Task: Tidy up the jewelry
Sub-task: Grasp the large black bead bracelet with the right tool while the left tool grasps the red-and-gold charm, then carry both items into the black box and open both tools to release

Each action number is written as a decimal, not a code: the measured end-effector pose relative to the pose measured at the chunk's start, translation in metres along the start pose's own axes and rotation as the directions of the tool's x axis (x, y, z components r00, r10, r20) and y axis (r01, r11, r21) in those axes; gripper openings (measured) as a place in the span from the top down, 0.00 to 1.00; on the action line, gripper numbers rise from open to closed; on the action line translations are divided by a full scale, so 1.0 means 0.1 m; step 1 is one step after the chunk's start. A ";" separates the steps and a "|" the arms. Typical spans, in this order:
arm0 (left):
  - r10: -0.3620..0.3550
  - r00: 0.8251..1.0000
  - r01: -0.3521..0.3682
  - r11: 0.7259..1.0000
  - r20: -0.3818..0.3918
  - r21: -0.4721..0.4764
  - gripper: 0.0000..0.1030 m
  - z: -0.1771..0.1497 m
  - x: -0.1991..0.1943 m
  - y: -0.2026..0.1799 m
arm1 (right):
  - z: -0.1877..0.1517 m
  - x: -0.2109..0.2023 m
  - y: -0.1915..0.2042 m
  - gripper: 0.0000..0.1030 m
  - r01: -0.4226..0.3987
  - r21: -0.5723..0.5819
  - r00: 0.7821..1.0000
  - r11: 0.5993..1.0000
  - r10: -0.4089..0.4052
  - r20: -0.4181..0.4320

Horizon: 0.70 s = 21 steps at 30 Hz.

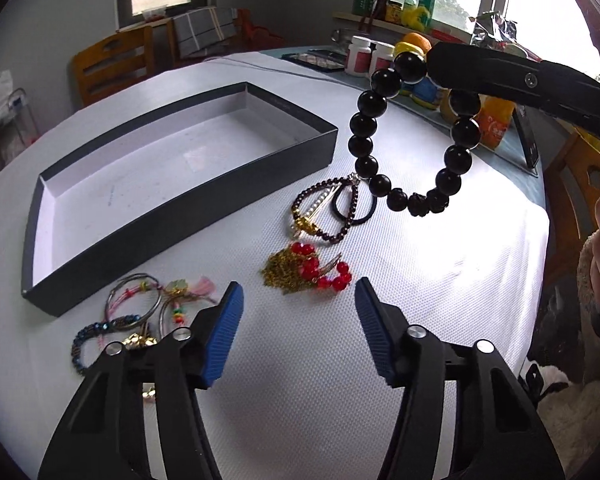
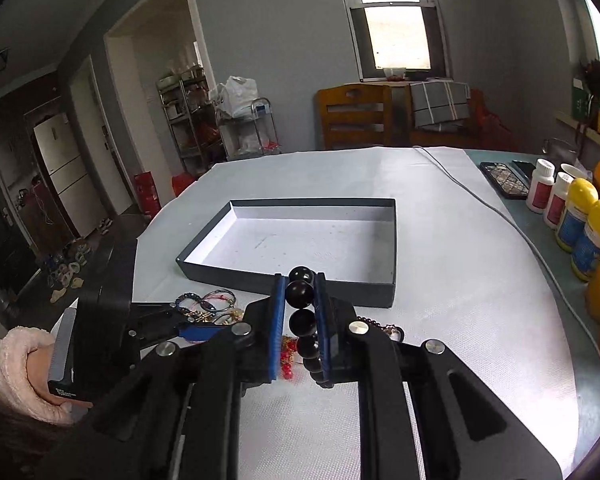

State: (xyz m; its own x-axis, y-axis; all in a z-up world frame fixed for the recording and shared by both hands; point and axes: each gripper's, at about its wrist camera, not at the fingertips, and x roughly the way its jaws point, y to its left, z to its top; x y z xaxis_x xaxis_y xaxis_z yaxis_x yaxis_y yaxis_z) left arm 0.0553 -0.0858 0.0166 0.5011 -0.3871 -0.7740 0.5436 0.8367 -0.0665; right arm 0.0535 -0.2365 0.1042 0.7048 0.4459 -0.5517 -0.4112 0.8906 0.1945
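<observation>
The right gripper is clamped on a black bead bracelet, its blue pads pressing a bead from each side; seen from the left wrist, the loop hangs free in the air below the gripper's tip, well above the white table cover. The left gripper holds nothing, its jaws standing apart over bare cloth, with a red bead and gold chain piece lying on the table just beyond its fingertips. Further out on the cloth is a dark beaded bracelet tangled with a black hair tie and a gold ornament, directly under the hanging black beads in this view. To the left of the left gripper, partly hidden behind its finger, lies a cluster of thin bangles and cord bracelets. Beyond these sits the shallow dark box with a white inside, open and with no jewelry in it. Along the far right edge of the table stand white pill bottles and yellow-capped bottles, near a phone
</observation>
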 end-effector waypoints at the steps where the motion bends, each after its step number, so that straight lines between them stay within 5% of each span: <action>1: -0.001 1.000 0.001 1.000 -0.003 0.007 0.46 0.02 0.03 -0.03 | -0.02 0.02 -0.03 0.86 0.004 0.008 1.000 1.000 -0.004 -0.004; 7: 0.016 1.000 -0.015 0.998 -0.021 0.059 0.57 0.09 0.18 -0.19 | -0.11 0.08 -0.16 0.86 -0.002 0.040 1.000 0.999 0.003 -0.022; 11: 0.032 0.999 -0.029 0.997 -0.043 0.068 0.79 0.11 0.25 -0.19 | -0.15 0.07 -0.17 0.86 -0.007 0.041 1.000 0.999 0.008 -0.023; 17: 0.034 0.999 -0.035 0.996 0.010 0.081 0.93 0.11 0.12 -0.17 | -0.15 0.06 -0.19 0.86 0.000 0.045 1.000 0.999 0.001 -0.018; 21: 0.032 0.998 -0.035 0.997 0.045 0.074 0.93 0.14 -0.03 -0.10 | -0.08 0.06 -0.14 0.86 0.004 0.016 1.000 1.000 -0.004 -0.013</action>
State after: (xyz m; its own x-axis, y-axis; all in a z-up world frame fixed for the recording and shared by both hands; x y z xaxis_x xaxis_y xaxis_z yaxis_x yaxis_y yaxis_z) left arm 0.0582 -0.0985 0.0283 0.5480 -0.3776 -0.7464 0.5740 0.8188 0.0071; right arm 0.0583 -0.2474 0.0916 0.6991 0.4411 -0.5628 -0.3990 0.8938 0.2049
